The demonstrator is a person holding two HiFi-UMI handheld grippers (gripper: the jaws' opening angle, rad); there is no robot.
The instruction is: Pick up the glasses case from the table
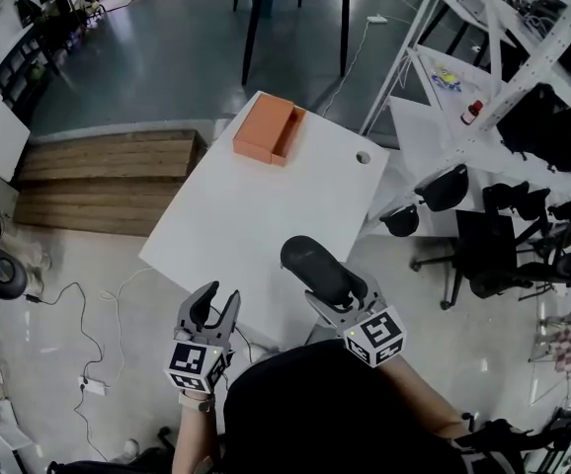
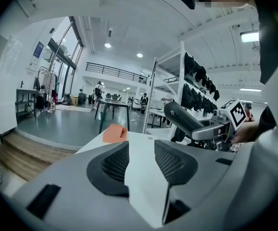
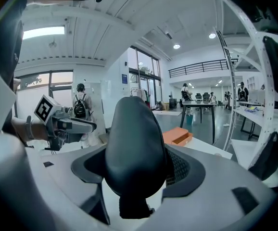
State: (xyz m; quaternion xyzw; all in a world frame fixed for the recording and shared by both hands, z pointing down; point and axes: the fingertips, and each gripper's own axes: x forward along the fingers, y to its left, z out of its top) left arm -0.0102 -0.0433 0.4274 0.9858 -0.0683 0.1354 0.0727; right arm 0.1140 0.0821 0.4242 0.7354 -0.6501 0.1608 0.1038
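A black oval glasses case is held above the near edge of the white table, clamped in my right gripper. In the right gripper view the glasses case fills the space between the two jaws and sticks out forward. The case also shows at the right of the left gripper view, lifted off the table. My left gripper hovers at the table's near edge, open, with only the table top showing between its fingers.
An orange box with its lid open lies at the table's far end. A small round hole marks the far right corner. Black office chairs and a white shelf rack stand to the right; wooden steps lie left.
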